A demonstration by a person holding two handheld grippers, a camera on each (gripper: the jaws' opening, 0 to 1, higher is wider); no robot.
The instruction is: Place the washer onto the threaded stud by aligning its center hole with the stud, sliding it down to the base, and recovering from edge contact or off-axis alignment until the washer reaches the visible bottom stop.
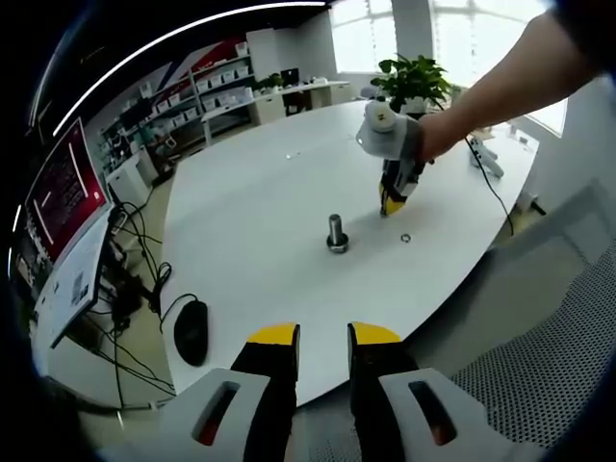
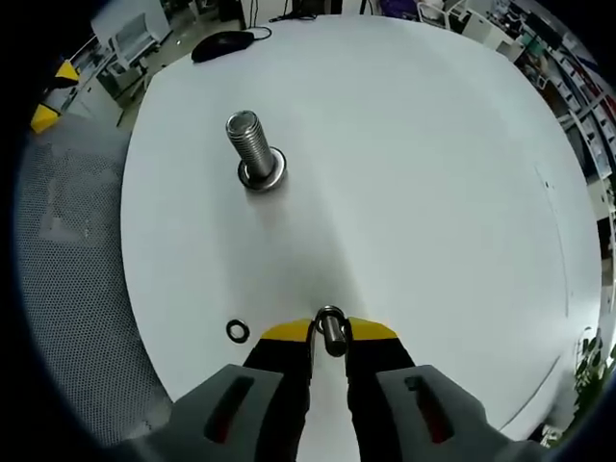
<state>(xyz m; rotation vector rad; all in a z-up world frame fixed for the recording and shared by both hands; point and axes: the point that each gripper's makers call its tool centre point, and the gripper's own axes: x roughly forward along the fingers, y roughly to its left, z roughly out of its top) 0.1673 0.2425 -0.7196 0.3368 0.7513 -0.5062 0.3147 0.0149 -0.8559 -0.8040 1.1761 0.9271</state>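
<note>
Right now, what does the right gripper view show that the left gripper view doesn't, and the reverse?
Right gripper view: the held washer, pinched on edge in the right gripper, seen close. Left gripper view: the left gripper, open and empty, a hand carrying the right gripper, a potted plant and a monitor. Shared: the threaded stud, a loose washer lying flat on the white table, and a mouse.

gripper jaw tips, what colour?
Yellow tips on black jaws. Clearest in the left gripper view, on the left gripper; the right gripper has the same.
</note>
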